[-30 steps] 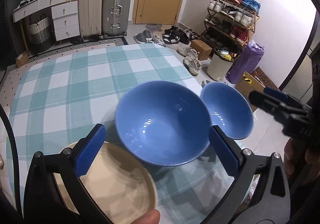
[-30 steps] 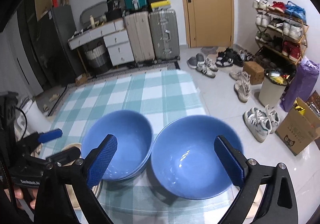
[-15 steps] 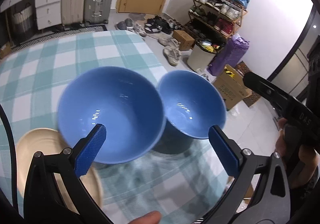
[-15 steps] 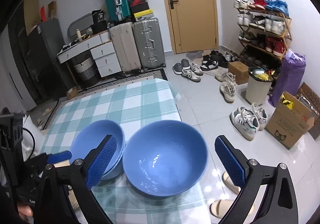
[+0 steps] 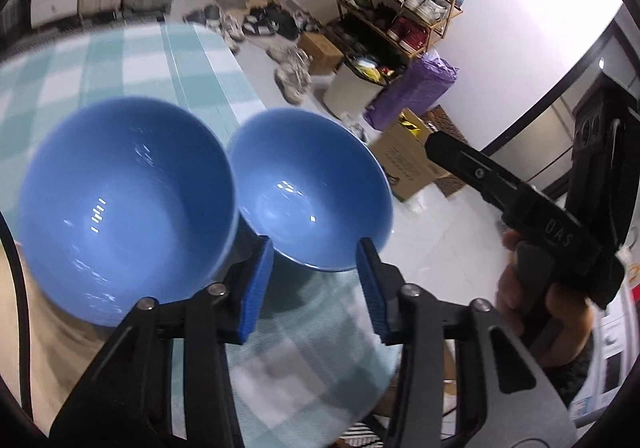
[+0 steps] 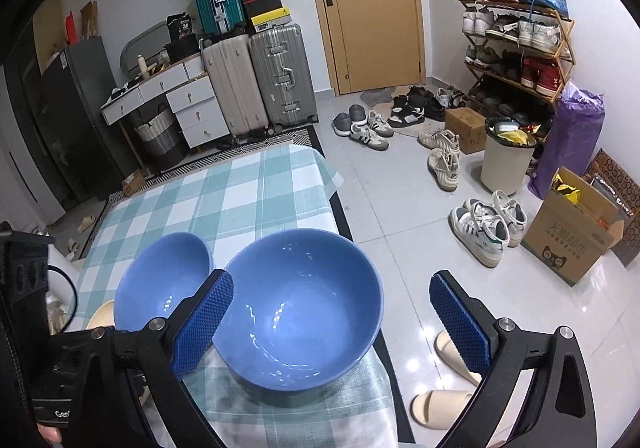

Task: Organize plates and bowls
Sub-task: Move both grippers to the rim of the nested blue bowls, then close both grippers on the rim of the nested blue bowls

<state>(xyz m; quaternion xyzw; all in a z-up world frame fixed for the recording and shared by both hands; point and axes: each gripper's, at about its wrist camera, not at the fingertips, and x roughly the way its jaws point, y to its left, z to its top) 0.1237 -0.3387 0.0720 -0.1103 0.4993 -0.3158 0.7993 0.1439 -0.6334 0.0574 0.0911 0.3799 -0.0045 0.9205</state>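
Two blue bowls stand side by side on a checked tablecloth near the table's right edge. In the left wrist view the left bowl (image 5: 124,208) sits on a beige plate (image 5: 44,340), and the right bowl (image 5: 312,200) lies just beyond my left gripper (image 5: 316,288), whose jaws are partly closed and hold nothing. In the right wrist view my right gripper (image 6: 332,320) is open, its jaws spanning the near right bowl (image 6: 296,308); the left bowl (image 6: 164,280) and the plate's rim (image 6: 100,318) lie to the left.
The table edge (image 6: 340,216) drops off just right of the bowls. On the floor are shoes (image 6: 484,224), slippers (image 6: 440,404), a bin (image 6: 504,160) and a cardboard box (image 6: 572,232). Suitcases (image 6: 256,80) and a shoe rack (image 6: 516,40) stand at the back.
My left gripper swung right, from the left bowl toward the right bowl, and its jaws narrowed. My right gripper drew back and right with jaws still wide.
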